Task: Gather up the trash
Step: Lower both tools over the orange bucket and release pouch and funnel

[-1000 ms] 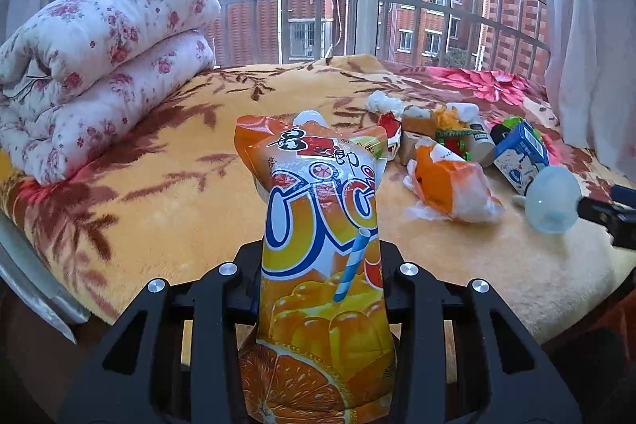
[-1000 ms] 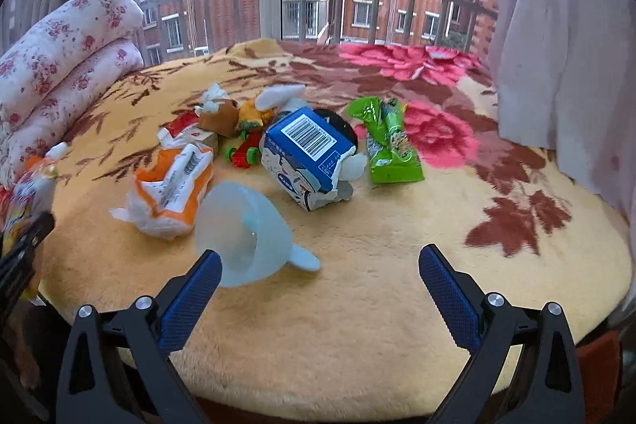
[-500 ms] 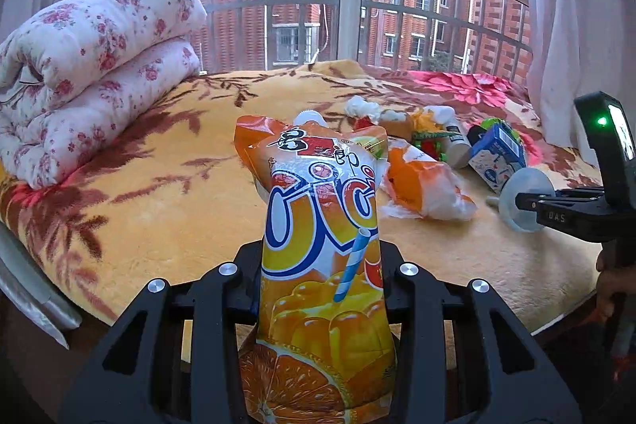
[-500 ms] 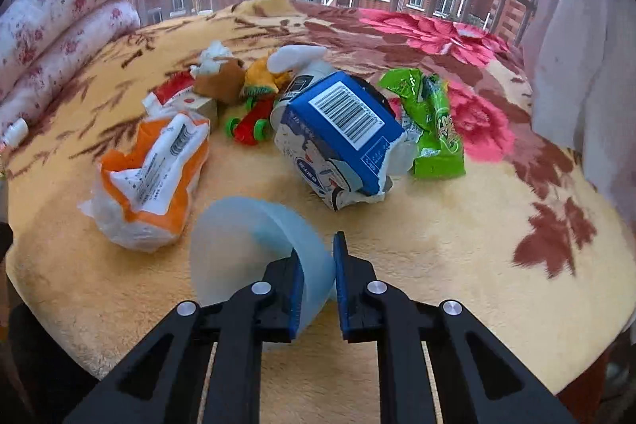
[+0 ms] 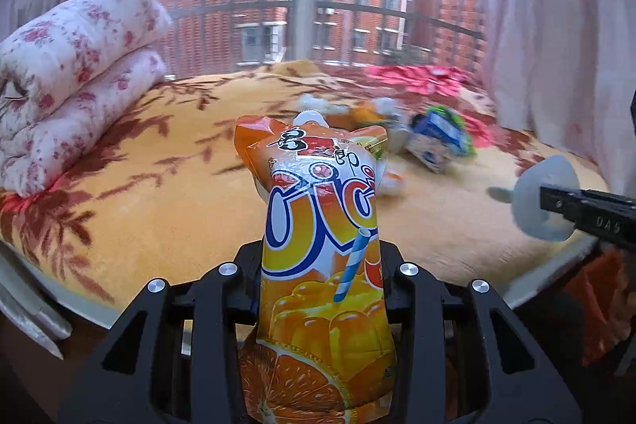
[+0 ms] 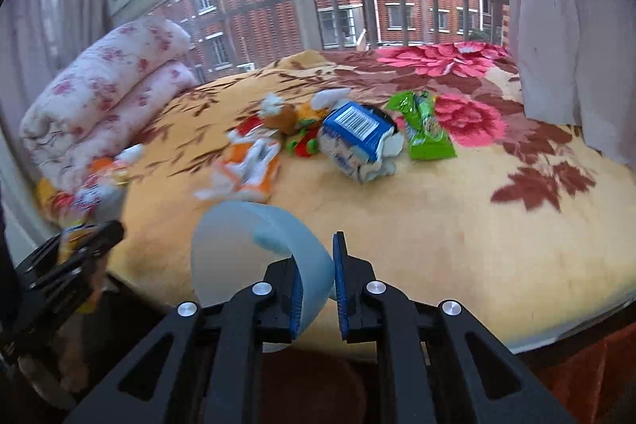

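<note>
Right wrist view is showing the right gripper [image 6: 316,288] clamping its blue pads on the wall of a pale blue plastic cup [image 6: 254,245]; the cup's open mouth is facing about 10 o'clock and the cup is hanging just past the near edge of the bed [image 6: 457,225]. Left wrist view is showing the left gripper [image 5: 322,277] pinching an orange juice pouch [image 5: 322,225] at its middle, long axis running upright from 6 to 12 o'clock, cap at the top.

Both hands are already carrying trash, so the next move likely turns on a drop-off spot, and no bin is showing in either view.

Remaining litter is lying on the blanket at 12 to 1 o'clock from the right gripper: a blue carton [image 6: 355,139], a green wrapper [image 6: 425,129] and an orange-and-white bag [image 6: 248,169]. The right hand is looking nearer to that pile; from the left gripper it is sitting further off, at about 1 o'clock.

Both grippers are pointing forward and tilting down toward the bed. The right gripper is appearing at 3 o'clock in the left view, well apart from the pouch.
</note>
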A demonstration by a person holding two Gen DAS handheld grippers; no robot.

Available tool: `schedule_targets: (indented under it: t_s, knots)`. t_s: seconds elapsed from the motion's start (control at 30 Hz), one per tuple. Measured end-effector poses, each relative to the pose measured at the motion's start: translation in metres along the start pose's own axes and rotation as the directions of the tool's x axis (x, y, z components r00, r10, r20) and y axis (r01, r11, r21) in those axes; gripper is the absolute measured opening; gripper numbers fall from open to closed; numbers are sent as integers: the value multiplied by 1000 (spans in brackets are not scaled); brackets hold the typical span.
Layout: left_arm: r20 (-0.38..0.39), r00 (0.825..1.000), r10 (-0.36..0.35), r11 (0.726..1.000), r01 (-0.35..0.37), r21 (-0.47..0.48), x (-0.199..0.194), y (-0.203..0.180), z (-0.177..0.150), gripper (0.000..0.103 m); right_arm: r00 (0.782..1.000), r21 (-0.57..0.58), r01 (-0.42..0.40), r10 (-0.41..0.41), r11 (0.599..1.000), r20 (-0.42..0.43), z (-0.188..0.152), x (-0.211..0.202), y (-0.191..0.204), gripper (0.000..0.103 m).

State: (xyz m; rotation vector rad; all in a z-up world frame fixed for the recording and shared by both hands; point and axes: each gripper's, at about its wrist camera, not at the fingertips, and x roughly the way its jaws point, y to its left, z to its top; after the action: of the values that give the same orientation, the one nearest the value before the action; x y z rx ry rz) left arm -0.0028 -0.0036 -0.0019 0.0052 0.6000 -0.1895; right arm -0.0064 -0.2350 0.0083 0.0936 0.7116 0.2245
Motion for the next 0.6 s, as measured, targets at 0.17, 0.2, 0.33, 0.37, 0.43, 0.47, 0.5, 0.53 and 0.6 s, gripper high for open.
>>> schedule_targets:
  t_s: [0.17,0.2,0.33,0.37,0.43,0.47,0.5,0.53,0.6]
  knots:
    - [-41,998,-53,995,56,83,-18,-19,-23,37,998,0,-28,28,1000,-50,-39,-18,4,13]
    - [-59,996,-62,993,67,101,-21,-23,-31,37,998,-10,-22,21,1000,-58,-46,-20,6,13]
    - [-111,991,-70,982,88,167,-25,-36,-56,37,992,-6,-32,31,999,-125,-79,-17,5,13]
    - [-127,989,-75,979,97,178,-24,-38,-62,37,990,-4,-32,31,999,-137,-85,-16,5,14]
    - [-164,983,-79,974,111,195,-22,-41,-76,37,985,-6,-28,27,1000,-169,-98,-11,4,13]
    - [-190,979,-81,972,120,201,-18,-43,-83,37,983,-6,-28,26,1000,-182,-103,-9,4,14]
    - [-206,975,-84,971,126,201,-17,-44,-87,37,980,-8,-28,25,1000,-198,-109,-6,4,14]
    - [-227,970,-91,969,138,203,-13,-45,-92,37,977,-11,-28,25,1000,-210,-113,-4,4,14]
    - [-268,958,-100,967,157,201,-5,-47,-99,37,970,-17,-29,24,999,-240,-120,2,5,14]
